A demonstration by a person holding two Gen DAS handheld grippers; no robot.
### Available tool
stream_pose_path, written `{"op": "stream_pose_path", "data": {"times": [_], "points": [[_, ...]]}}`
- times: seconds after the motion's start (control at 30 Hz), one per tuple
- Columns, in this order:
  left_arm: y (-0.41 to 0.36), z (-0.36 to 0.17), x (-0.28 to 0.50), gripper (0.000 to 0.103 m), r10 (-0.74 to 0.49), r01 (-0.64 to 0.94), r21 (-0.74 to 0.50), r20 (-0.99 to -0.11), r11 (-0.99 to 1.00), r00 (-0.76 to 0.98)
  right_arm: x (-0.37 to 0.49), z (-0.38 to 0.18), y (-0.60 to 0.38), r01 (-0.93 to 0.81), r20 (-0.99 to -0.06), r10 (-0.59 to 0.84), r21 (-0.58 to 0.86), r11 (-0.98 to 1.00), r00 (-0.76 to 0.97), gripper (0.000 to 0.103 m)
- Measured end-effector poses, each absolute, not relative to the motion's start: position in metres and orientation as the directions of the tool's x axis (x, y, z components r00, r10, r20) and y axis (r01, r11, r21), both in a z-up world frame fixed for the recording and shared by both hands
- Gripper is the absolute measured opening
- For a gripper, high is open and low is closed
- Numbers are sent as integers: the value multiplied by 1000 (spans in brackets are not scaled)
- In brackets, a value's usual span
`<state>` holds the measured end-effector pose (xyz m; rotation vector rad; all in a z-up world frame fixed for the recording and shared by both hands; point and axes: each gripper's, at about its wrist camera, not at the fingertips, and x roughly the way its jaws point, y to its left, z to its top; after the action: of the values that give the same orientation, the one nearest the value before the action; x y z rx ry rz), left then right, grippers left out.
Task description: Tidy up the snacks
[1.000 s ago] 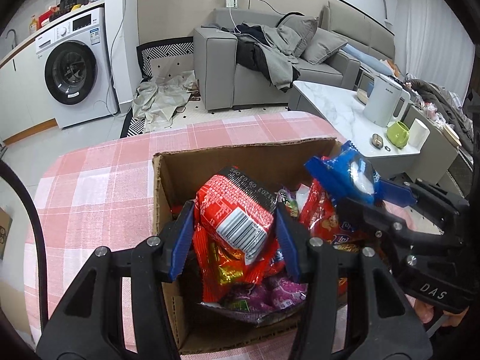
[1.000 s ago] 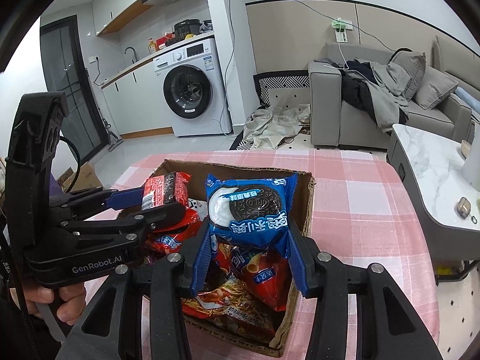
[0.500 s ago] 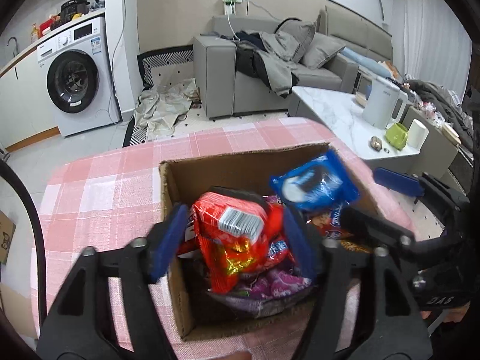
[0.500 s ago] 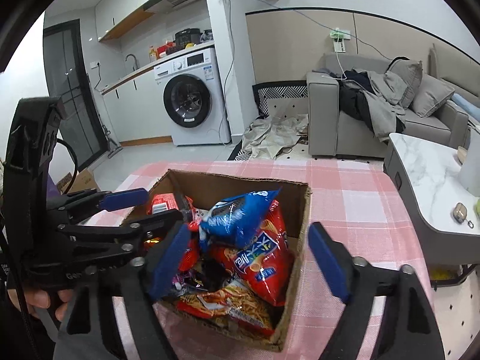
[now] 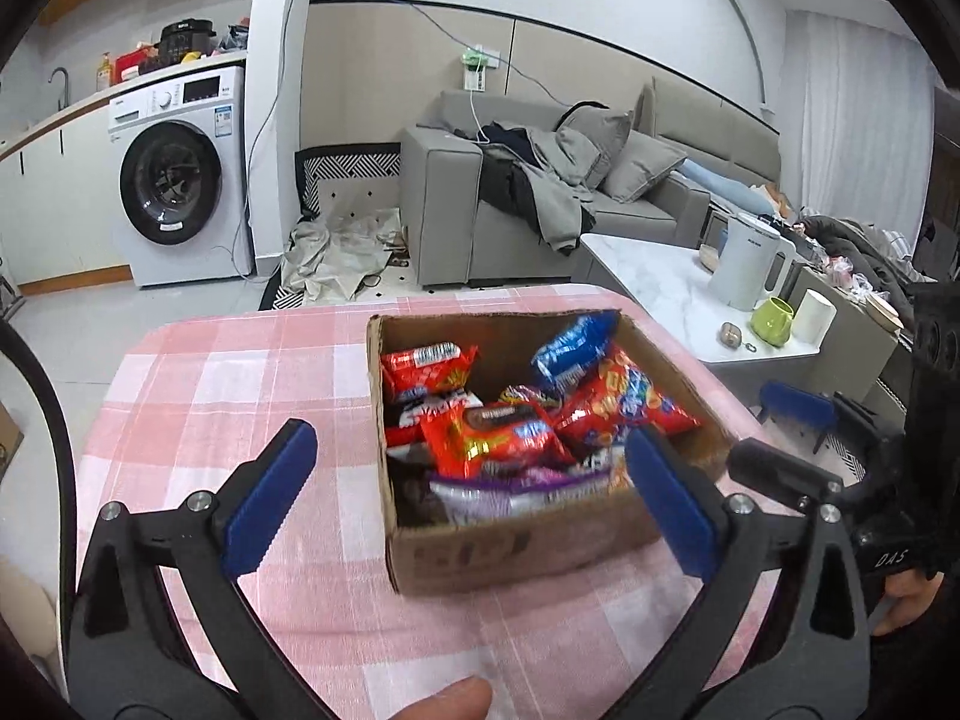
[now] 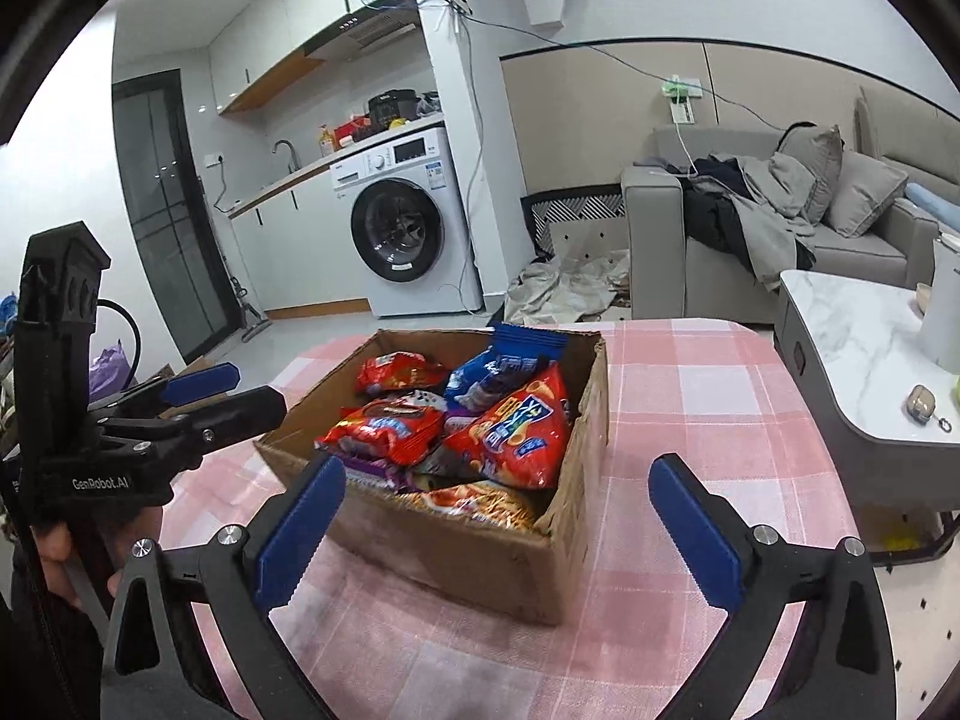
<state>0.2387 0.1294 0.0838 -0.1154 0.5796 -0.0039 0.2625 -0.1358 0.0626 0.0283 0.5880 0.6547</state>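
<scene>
- Opening at this moment: the jaws of the left tool (image 5: 468, 480) are spreading to full width with nothing gripped between the blue pads; the near part of the box shows in the gap but the pads touch nothing.
- Right tool (image 6: 498, 525): same condition, jaws opening wide, empty; it hangs at the near right corner of the box.
- Task items: the snack packets lie piled inside the open brown cardboard box (image 5: 516, 546), which stands on the pink-and-white checked surface (image 5: 240, 396). None seen on the cloth outside the box.
- Contents visible: red crinkled snack packet (image 5: 489, 435) near the middle, blue cookie packet (image 5: 573, 348) leaning at the far side, larger red cracker bag (image 6: 522, 432) on the right, purple packet (image 5: 498, 495) against the near wall.
- Step, as judged: release after dropping packets in; both tools are free above the near side of the box.
- Next move, as judged: either find further loose snacks, none of which are in view, or tidy the pile; the blue packet stands above the rim and may need pressing flat.
- Writing: "GenRobot.AI" on the left tool's body in the right wrist view; "DAS" on the right tool's body in the left wrist view. Packet print too small to read.
</scene>
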Motion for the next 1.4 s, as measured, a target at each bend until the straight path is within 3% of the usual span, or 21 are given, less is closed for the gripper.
{"op": "stream_pose_path", "data": {"times": [0.6,0.87,1.4], "points": [[125,45,164,102,32,-83,-88,-470,993,882,199,44,-145,-623,-383,641,188,759,666,103],[131,32,153,102,54,-103,-89,-435,991,899,188,38,-142,-618,-341,610,101,780,715,103],[126,24,162,103,65,-103,-62,-437,993,897,186,28,-142,-607,-329,598,88,790,731,103]]}}
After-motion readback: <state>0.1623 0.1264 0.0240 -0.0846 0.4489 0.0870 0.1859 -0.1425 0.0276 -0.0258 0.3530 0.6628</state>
